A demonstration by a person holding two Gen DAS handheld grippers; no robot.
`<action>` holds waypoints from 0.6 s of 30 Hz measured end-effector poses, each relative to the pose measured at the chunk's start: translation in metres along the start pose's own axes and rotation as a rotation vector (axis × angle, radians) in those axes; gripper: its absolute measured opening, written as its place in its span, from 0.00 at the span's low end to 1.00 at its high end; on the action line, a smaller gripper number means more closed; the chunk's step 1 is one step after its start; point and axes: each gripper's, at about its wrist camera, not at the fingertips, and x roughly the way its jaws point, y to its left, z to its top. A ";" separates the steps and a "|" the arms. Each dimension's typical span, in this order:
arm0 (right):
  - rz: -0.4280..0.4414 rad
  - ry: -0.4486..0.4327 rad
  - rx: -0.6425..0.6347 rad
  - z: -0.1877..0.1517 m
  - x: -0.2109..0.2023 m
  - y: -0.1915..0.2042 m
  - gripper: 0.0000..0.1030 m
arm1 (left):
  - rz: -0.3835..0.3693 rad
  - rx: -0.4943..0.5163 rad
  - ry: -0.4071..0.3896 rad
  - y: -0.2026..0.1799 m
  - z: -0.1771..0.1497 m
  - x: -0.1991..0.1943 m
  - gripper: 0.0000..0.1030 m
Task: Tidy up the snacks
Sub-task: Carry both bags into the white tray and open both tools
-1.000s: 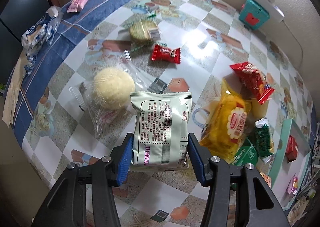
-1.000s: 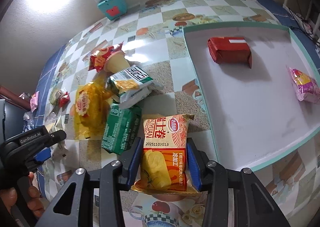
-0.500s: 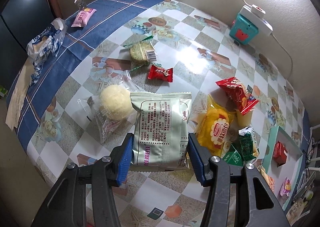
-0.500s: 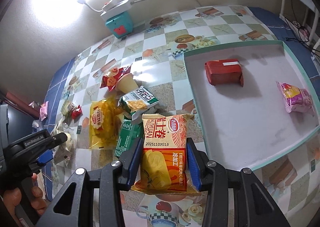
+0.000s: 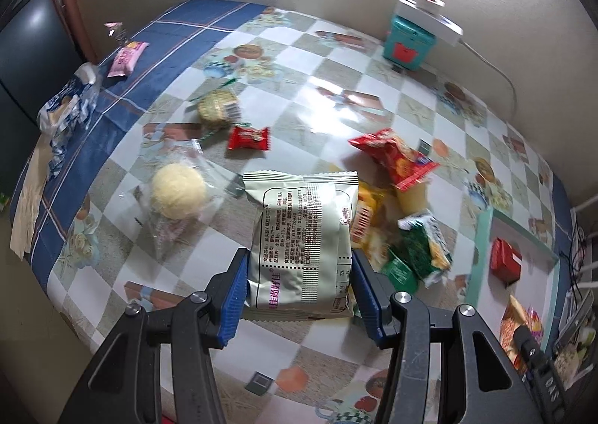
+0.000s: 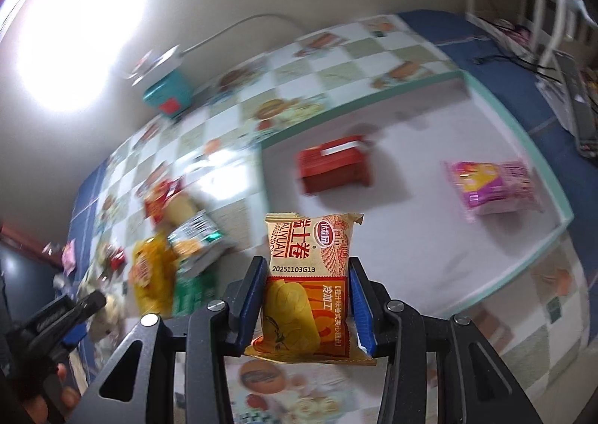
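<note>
While both grippers carry a packet each, most of the sorting looks undone. The left gripper [image 5: 299,287] is clamped on a pale green snack packet [image 5: 302,241], its blue pads pressing both sides, the packet held low in the frame's centre above the checkered tablecloth [image 5: 336,114]. The right gripper [image 6: 304,302] is closed on an orange egg-roll packet [image 6: 308,285], held at lower centre of its view, just short of the near left corner of the teal-rimmed tray [image 6: 534,259].

Only two items lie in the tray: a red box [image 6: 334,166] toward its far left and a pink packet [image 6: 493,186] at its right side.

Left on the cloth in the left view: a round yellow cake in clear wrap [image 5: 179,190] at middle left, a red candy [image 5: 248,138] and a round cracker pack [image 5: 216,108] above it, a red chip bag [image 5: 396,157], a yellow packet [image 5: 368,222] and green packets [image 5: 418,252] clustered right of centre, a pink packet [image 5: 127,58] and a blue-white bag [image 5: 67,110] at upper left. By my reading, the job is at an early stage; two deliveries are pending and many pickups remain.
</note>
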 end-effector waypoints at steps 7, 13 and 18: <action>-0.028 0.005 0.117 0.014 -0.001 -0.053 0.44 | -0.020 0.074 -0.002 -0.038 -0.015 -0.005 0.53; -0.043 -0.017 0.176 0.022 -0.009 -0.090 0.44 | -0.065 0.162 0.005 -0.081 -0.034 -0.009 0.53; -0.070 -0.037 0.221 0.028 -0.015 -0.117 0.44 | -0.101 0.258 0.003 -0.125 -0.054 -0.012 0.53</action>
